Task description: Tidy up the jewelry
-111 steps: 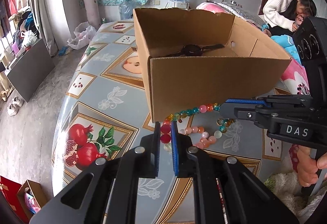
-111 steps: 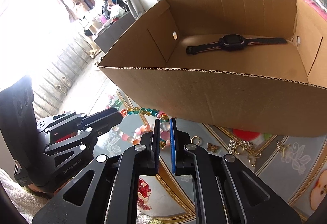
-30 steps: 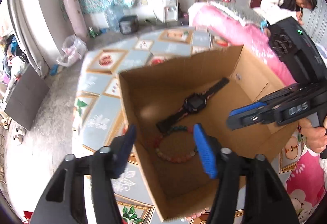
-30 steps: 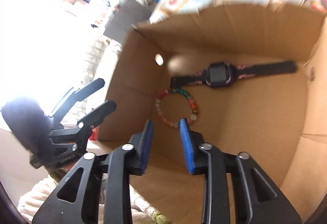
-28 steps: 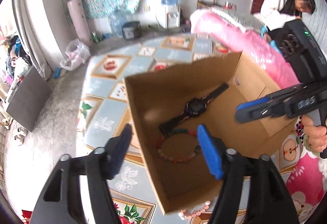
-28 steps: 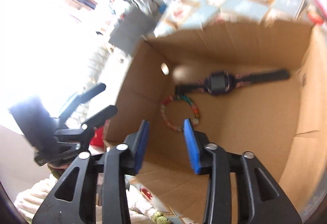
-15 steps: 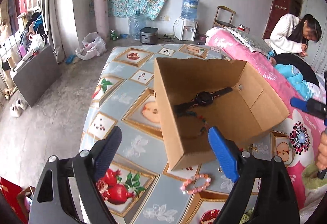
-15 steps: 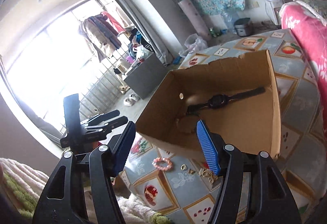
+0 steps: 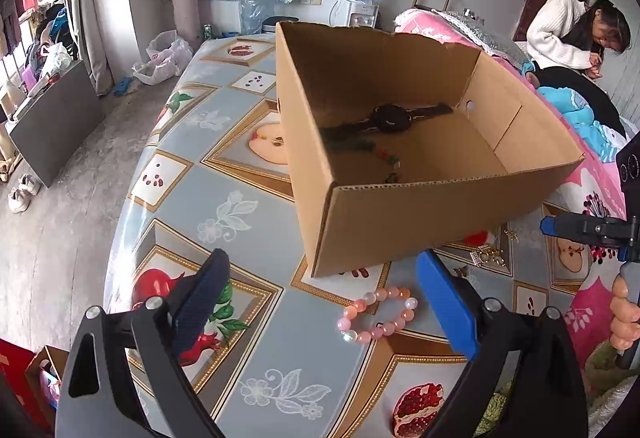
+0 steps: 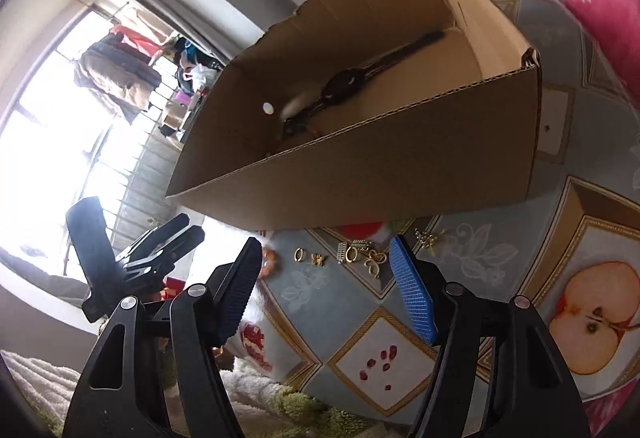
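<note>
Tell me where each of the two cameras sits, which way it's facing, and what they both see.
Left wrist view: sits on the left gripper, looking down along its open fingers at the pink bead bracelet on the table before the cardboard box; the right gripper and hand show at the right edge.
Right wrist view: sits on the right gripper, open, tilted, facing small gold jewelry pieces beside the box; the left gripper shows at left.
Shared: the box, the black watch inside it, the table.

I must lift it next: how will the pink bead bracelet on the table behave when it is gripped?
The pink bead bracelet probably sags, since it is separate strung beads. The glossy round beads may slip from the pads, and pushed on the smooth tablecloth it likely slides.
</note>
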`<state>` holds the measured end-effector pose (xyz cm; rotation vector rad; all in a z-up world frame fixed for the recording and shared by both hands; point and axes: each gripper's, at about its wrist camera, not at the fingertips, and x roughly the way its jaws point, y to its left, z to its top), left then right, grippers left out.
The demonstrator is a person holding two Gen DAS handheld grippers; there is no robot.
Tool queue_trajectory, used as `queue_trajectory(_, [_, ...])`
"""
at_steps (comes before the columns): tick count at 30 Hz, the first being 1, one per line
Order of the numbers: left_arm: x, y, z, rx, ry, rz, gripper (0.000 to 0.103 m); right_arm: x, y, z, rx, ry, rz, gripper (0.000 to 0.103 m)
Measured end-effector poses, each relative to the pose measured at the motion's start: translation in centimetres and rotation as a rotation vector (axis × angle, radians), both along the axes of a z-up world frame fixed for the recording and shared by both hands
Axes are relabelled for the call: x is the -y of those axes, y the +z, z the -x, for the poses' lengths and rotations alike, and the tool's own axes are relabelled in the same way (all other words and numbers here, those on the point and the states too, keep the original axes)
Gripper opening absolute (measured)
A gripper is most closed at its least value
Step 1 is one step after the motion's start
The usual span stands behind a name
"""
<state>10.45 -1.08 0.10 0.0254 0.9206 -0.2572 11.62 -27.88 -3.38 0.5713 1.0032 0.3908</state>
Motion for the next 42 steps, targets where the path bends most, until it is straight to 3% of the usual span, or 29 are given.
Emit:
queue_trajectory(23, [-0.1, -0.6, -1.6, -0.03, 0.039, 0.008, 0.094, 2.8, 0.0, -0.6, -0.032, -0.063, -0.09, 0.065])
queue_trajectory(42, [0.0, -0.4, -1.8, -0.03, 0.038, 0.014, 0.094, 2.5, 0.0, -1.1, -0.032, -0.067, -0.076, 0.065])
